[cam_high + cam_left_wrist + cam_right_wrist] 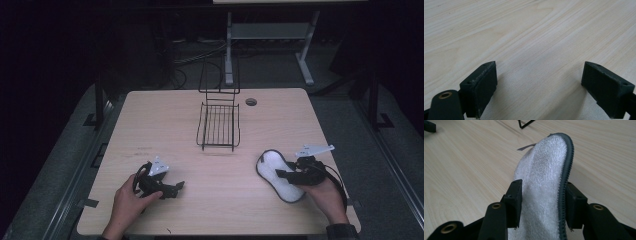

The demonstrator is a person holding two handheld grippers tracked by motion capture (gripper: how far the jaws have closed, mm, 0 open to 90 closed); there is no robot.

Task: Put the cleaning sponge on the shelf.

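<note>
A white terry pad (271,166) with dark grey trim lies flat at the table's front right. My right gripper (283,175) is shut on it. In the right gripper view the pad (546,162) runs forward between the two jaws, which press on its sides, and a small grey tag sticks out at its left edge. My left gripper (175,189) rests low at the front left, held by a hand. Its jaws (539,85) stand wide apart over bare wood with nothing between them.
A black wire rack (218,125) with a tall back frame stands at the middle back of the light wooden table (165,120). A round cable hole (251,102) lies near the far edge. Beyond it are a white desk frame (305,60) and cables on the dark floor.
</note>
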